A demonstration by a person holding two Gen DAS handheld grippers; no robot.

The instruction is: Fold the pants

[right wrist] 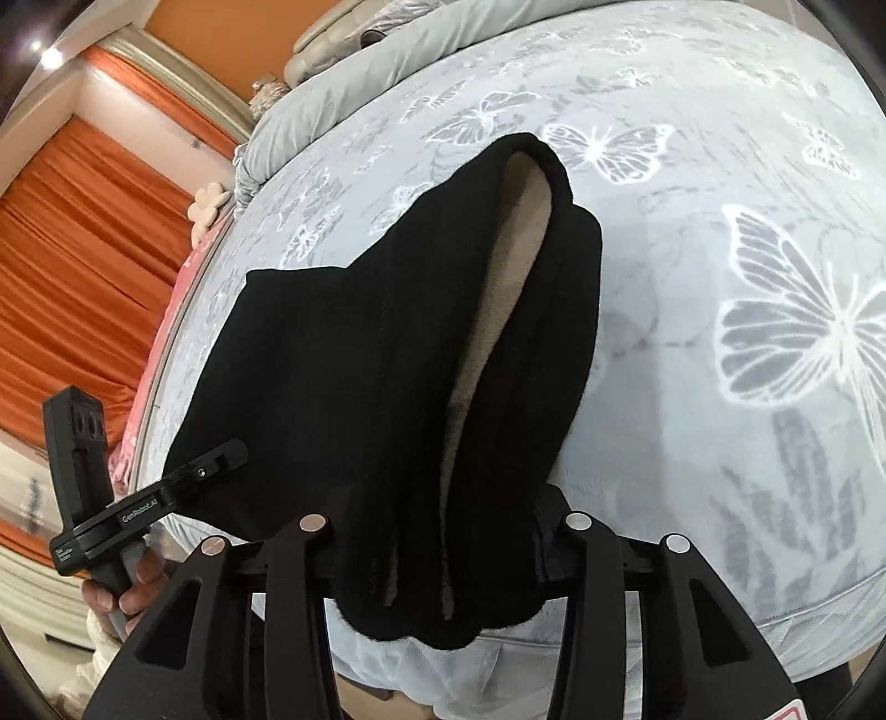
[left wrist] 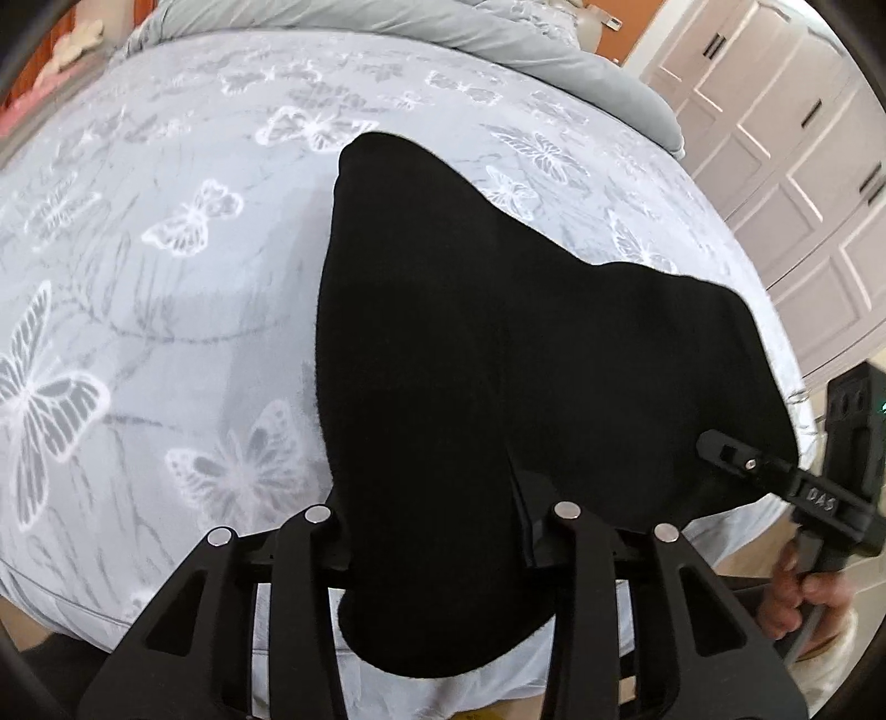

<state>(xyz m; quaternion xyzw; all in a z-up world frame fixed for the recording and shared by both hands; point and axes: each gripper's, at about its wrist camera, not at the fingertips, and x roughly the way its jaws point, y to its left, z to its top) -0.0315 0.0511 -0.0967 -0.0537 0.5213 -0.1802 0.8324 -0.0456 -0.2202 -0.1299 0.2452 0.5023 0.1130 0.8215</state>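
Black pants (left wrist: 498, 343) with a beige fleece lining (right wrist: 515, 266) hang lifted above the bed, held at two corners. My left gripper (left wrist: 443, 531) is shut on one corner of the pants; the cloth bunches between its fingers and hides the tips. My right gripper (right wrist: 443, 537) is shut on the other corner, cloth draped over it. The right gripper also shows in the left wrist view (left wrist: 731, 451), pinching the pants' right edge. The left gripper shows in the right wrist view (right wrist: 221, 459), pinching the left edge. The far end of the pants rests on the bed.
The bed has a grey butterfly-print blanket (left wrist: 166, 277). A grey duvet (left wrist: 498, 50) is bunched at the far end. White wardrobe doors (left wrist: 803, 166) stand to the right. Orange curtains (right wrist: 83, 249) hang to the left of the bed.
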